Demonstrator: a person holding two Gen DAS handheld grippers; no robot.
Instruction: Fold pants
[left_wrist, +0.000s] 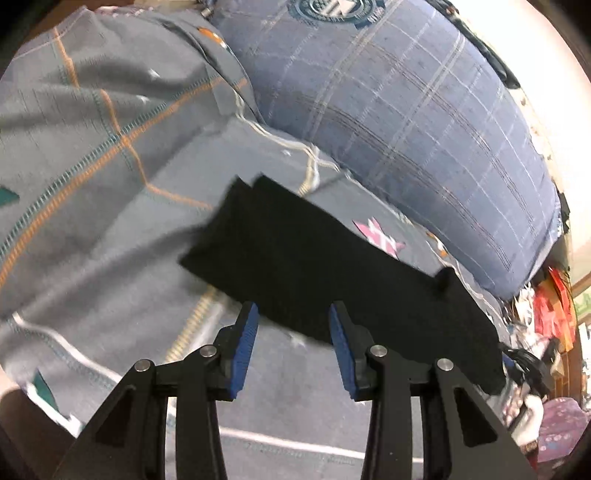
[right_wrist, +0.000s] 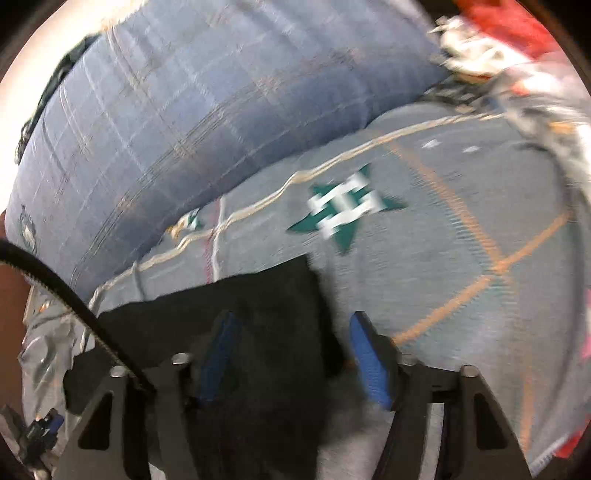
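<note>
Black pants (left_wrist: 325, 266) lie folded flat on a grey patterned bedspread (left_wrist: 110, 184), mid-frame in the left wrist view, stretching toward lower right. Left gripper (left_wrist: 293, 317) jaws apart, blue pads (left_wrist: 247, 343) at the pants' near edge, nothing clamped, fabric just past the tips. Right wrist view is blurred: pants (right_wrist: 258, 295) at lower centre-left, right gripper (right_wrist: 291, 332) jaws apart, left pad over the dark cloth, right pad over the bedspread beside the pants' edge; no pinch visible. Blue plaid pillow (left_wrist: 406, 110) across the upper frame, touching the bedspread. No containers visible.
</note>
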